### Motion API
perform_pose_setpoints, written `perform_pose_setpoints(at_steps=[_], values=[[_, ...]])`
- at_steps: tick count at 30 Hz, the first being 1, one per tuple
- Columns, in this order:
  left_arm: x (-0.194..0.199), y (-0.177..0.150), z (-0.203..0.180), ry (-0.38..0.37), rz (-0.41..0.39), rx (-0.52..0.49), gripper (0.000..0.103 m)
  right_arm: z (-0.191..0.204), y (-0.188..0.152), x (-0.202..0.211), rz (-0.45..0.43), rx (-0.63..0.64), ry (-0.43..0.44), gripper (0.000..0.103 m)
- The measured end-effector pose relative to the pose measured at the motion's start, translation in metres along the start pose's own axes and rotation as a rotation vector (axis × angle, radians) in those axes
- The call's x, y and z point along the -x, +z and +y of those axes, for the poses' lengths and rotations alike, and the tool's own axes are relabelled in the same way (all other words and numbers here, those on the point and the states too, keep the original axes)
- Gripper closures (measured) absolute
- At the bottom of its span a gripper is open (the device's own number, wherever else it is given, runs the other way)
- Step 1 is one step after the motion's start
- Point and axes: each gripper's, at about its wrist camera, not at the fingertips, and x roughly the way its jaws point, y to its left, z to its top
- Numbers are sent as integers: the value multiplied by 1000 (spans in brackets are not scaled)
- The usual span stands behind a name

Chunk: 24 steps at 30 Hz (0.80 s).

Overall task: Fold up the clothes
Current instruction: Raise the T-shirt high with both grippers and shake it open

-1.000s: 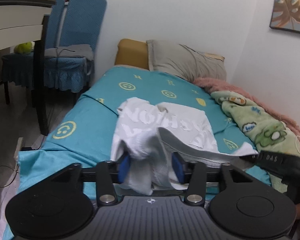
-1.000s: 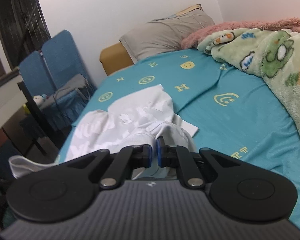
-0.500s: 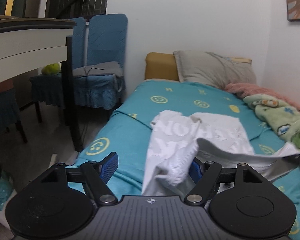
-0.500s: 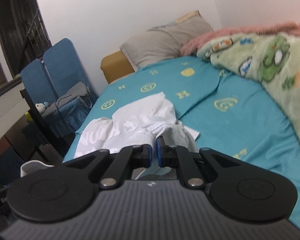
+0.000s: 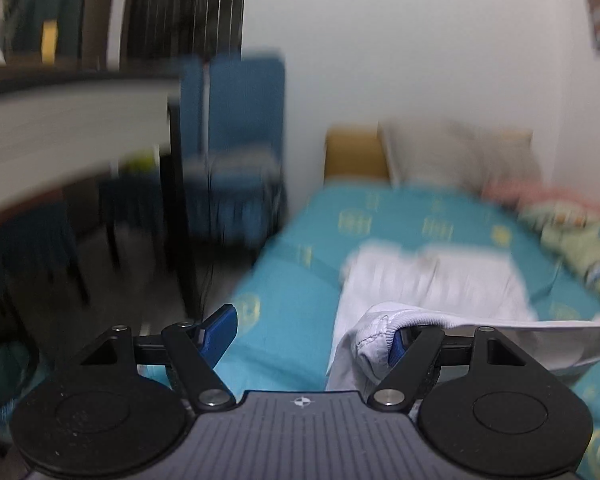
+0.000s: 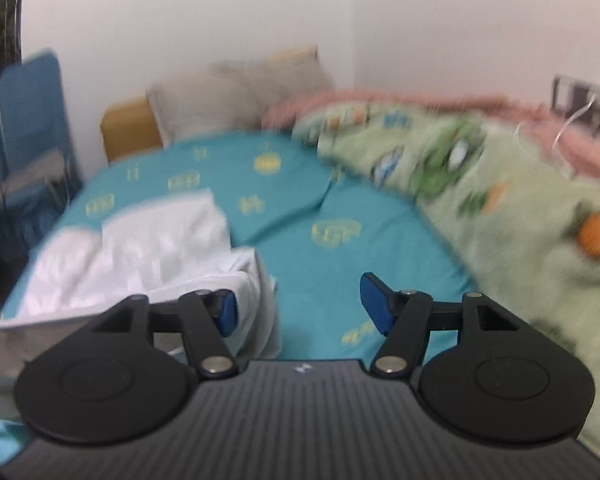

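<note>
A white printed garment (image 5: 440,288) lies on the teal bed sheet (image 5: 284,320); it also shows in the right wrist view (image 6: 140,256). My left gripper (image 5: 312,338) is open, and the garment's hem drapes over its right fingertip (image 5: 396,350). My right gripper (image 6: 300,306) is open, with the garment's edge lying against its left fingertip (image 6: 226,312). Both views are motion-blurred.
A green cartoon blanket (image 6: 500,216) and pink blanket cover the bed's right side. A grey pillow (image 6: 240,88) and a mustard cushion (image 5: 356,154) sit at the head. Blue chairs (image 5: 240,128) and a table (image 5: 72,120) stand left of the bed.
Both grippers have opened and let go of the garment. The left gripper has swung left and pulled back from the bed; the right gripper has turned right.
</note>
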Motion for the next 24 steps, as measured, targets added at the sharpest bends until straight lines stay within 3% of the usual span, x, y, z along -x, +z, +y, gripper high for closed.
perform_pose_setpoints(at_steps=[3,7,14,16,20,24], values=[[27,34,11,-23,-95,75,27,-14,35,44,-125,-85,55,39],[67,97,20,-43,-196,143,27,-14,98,98,-270,-63,95,39],[169,225,18,-63,-433,105,27,-22,222,212,-490,-51,151,39],[199,259,21,-89,-467,95,27,-28,254,247,-533,-44,165,39],[270,312,26,-114,-558,70,27,-48,306,320,-604,-53,198,38],[343,350,27,-130,-642,58,27,-61,335,399,-722,-21,183,38]])
